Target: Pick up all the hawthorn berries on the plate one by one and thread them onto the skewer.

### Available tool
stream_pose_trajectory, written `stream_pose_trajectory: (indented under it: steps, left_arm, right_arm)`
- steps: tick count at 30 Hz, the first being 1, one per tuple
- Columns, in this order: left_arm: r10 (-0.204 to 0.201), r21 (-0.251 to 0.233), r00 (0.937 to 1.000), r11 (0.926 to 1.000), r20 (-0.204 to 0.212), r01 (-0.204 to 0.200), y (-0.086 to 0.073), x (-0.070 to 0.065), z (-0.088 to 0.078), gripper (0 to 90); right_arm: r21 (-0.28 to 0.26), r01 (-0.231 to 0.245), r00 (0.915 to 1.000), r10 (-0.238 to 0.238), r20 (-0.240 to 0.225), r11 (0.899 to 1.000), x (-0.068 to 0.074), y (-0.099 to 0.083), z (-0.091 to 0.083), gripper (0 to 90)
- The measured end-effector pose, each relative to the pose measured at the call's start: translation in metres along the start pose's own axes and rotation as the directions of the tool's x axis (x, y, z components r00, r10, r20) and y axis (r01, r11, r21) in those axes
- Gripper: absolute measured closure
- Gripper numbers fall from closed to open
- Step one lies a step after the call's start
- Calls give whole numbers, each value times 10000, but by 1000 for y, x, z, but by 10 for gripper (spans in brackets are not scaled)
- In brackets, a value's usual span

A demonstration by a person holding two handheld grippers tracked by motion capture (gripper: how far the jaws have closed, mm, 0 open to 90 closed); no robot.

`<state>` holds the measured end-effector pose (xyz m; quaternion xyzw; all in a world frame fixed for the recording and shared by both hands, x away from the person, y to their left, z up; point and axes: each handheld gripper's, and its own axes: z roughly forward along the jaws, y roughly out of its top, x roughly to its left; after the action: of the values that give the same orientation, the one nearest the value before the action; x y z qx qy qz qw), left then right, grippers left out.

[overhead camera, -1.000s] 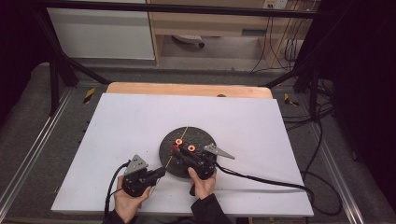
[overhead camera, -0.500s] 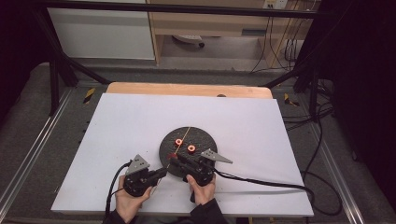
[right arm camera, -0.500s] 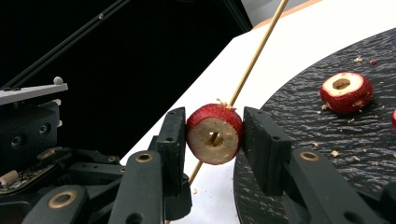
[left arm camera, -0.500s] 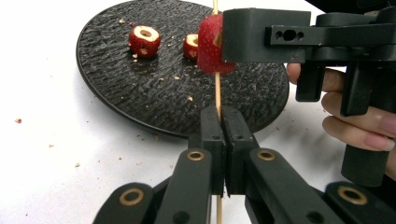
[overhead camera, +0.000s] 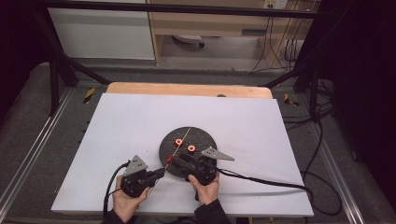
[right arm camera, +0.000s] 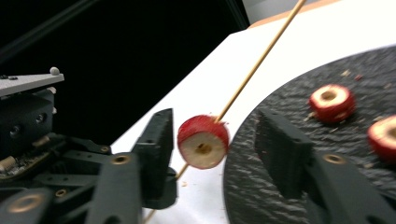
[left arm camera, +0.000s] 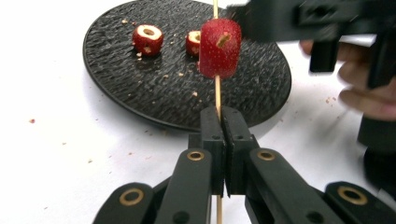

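My left gripper is shut on a thin wooden skewer that points out over a black round plate. A red strawberry piece is threaded on the skewer just beyond the jaws. My right gripper is open, with one jaw on each side of that strawberry piece and not touching it. Two more cored strawberry pieces lie on the plate. In the high view both grippers meet at the plate's near left edge.
The plate sits on a white sheet that covers a wooden table. Crumbs are scattered on the plate and sheet. Cables trail from both grippers toward the right front. Metal frame rails run along both sides.
My right gripper has shifted left toward the near end of the skewer, and its jaws now stand around the threaded strawberry piece. The left gripper has hardly moved.
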<state>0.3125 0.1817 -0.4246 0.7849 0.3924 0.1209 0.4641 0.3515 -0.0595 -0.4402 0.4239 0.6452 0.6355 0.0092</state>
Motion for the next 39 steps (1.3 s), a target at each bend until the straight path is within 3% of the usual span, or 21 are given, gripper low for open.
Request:
stream_pose_trajectory:
  steps: [4, 9, 15, 19, 26, 29, 33, 36, 39]
  left_arm:
    - [167, 122, 9998, 9998, -87, -166, -2, 5, -4, 884]
    - [246, 149, 9995, 9996, -180, -244, -5, 14, -11, 884]
    - [267, 152, 9991, 9995, -314, -262, -8, 24, -20, 883]
    - [348, 192, 9989, 9992, -302, -342, -9, 27, -23, 883]
    - [581, 280, 9980, 9980, -251, -574, -11, 28, -23, 883]
    - [590, 266, 9981, 9979, -200, -585, -11, 28, -24, 883]
    - [583, 263, 9982, 9980, -164, -579, -12, 29, -24, 883]
    - [597, 280, 9981, 9978, -148, -593, -12, 29, -23, 883]
    - [566, 251, 9983, 9981, -160, -562, -12, 29, -24, 883]
  right_arm:
    - [422, 630, 9971, -647, 394, 9971, -2, 11, -5, 291]
    - [1290, 1187, 9900, -1272, 601, 9845, -8, 27, -9, 184]
    - [2384, 1624, 9759, -1915, 1043, 9575, -18, 46, -12, 151]
    - [3368, 1952, 9555, -2560, 1463, 9211, -25, 59, -8, 152]
    - [5042, 2292, 9213, -3527, 1636, 8326, -33, 74, 10, 166]
    - [5435, 2271, 9153, -3678, 1644, 8081, -34, 79, 17, 178]
    - [5812, 2109, 9150, -3679, 1655, 7860, -37, 85, 25, 195]
    - [6257, 2063, 9057, -3888, 1689, 7523, -40, 88, 32, 212]
    - [6629, 1907, 9057, -3902, 1657, 7240, -43, 91, 39, 235]
